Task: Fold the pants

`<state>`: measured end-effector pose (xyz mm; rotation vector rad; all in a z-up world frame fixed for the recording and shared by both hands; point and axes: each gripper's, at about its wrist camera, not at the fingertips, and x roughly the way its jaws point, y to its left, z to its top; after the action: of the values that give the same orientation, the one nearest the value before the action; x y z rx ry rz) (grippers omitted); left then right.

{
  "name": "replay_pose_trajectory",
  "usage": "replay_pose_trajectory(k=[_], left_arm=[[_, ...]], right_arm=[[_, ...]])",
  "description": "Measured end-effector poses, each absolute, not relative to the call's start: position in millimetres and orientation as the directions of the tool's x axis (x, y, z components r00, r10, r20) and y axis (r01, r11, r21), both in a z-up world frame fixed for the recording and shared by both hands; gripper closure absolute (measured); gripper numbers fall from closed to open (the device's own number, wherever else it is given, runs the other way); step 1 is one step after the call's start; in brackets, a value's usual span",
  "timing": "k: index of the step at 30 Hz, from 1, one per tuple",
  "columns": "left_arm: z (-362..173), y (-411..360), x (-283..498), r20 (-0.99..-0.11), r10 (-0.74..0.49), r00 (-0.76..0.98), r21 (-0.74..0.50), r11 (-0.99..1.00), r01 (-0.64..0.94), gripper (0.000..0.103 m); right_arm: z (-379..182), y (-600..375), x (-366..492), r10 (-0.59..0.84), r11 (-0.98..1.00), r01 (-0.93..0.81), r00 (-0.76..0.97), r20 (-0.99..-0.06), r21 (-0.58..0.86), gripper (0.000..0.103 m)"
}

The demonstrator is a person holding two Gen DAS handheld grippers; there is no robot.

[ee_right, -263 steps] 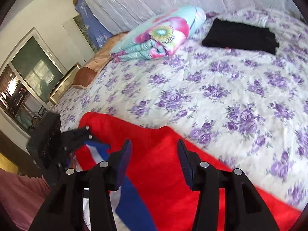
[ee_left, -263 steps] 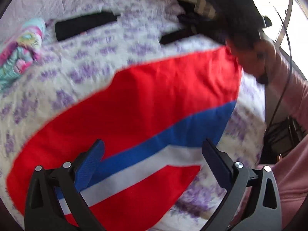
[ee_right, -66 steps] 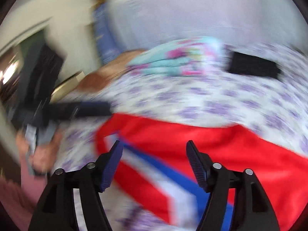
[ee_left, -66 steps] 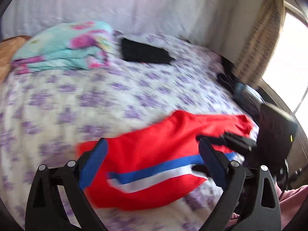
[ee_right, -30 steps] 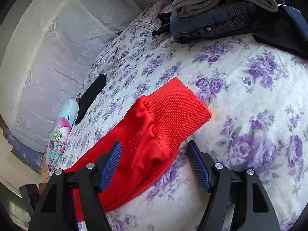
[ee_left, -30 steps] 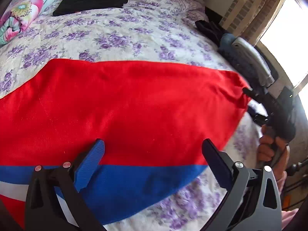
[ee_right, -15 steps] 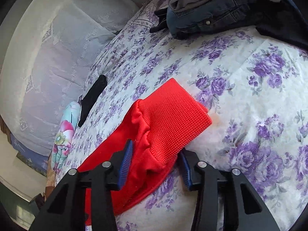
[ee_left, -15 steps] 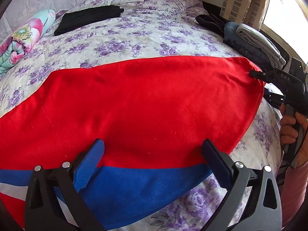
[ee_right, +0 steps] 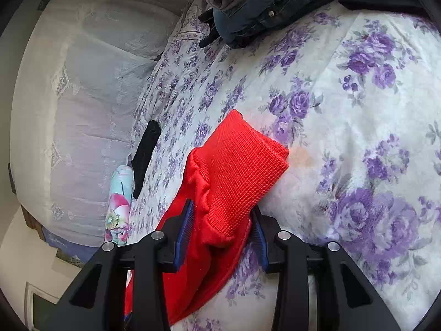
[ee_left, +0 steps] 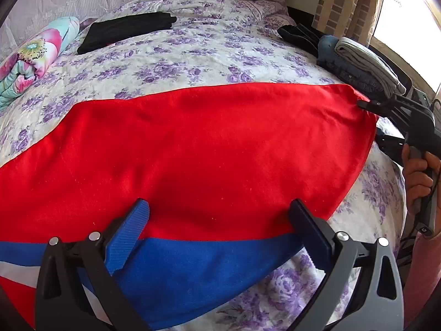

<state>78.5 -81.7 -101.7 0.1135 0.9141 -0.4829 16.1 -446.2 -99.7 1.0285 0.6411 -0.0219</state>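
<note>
The red pants (ee_left: 198, 149) with a blue and white side stripe (ee_left: 193, 270) lie spread flat across the flowered bed. My left gripper (ee_left: 217, 220) is open just above the blue stripe, holding nothing. My right gripper (ee_right: 222, 229) is shut on the bunched red fabric just below the ribbed waistband (ee_right: 242, 165) at the pants' far right corner; it also shows in the left wrist view (ee_left: 366, 104), pinching that corner.
A stack of folded jeans and grey clothes (ee_left: 358, 66) lies at the bed's right edge, also in the right wrist view (ee_right: 256, 2). A folded black garment (ee_left: 124, 29) and a rolled flowered blanket (ee_left: 30, 58) lie at the far left. The bedsheet (ee_right: 358, 127) surrounds the pants.
My right gripper has closed from open onto the fabric below the waistband. The left gripper has drawn back slightly and stays open.
</note>
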Motion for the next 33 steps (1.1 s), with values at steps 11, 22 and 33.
replay_pose_trajectory(k=[11,22,33], left_arm=[[-48.7,-0.8,77.0,-0.672,-0.477,0.566,-0.27,0.87,0.413,0.004],[-37.2,105.6,66.7,-0.588,-0.384,0.712,-0.269,0.923,0.275,0.004],[-51.5,129.6,65.2,-0.545,-0.444,0.711,-0.345,0.892,0.293,0.004]], right_arm=[[-60.3,-401.3,13.6,0.001,0.793,0.347,0.822,-0.57,0.501,0.078],[-9.9,-174.9,20.2,-0.126,0.923,-0.033,0.916,-0.38,-0.385,0.078],[-105.8,-36.9,15.5,-0.149,0.462,-0.312,0.896,-0.419,-0.83,0.065]])
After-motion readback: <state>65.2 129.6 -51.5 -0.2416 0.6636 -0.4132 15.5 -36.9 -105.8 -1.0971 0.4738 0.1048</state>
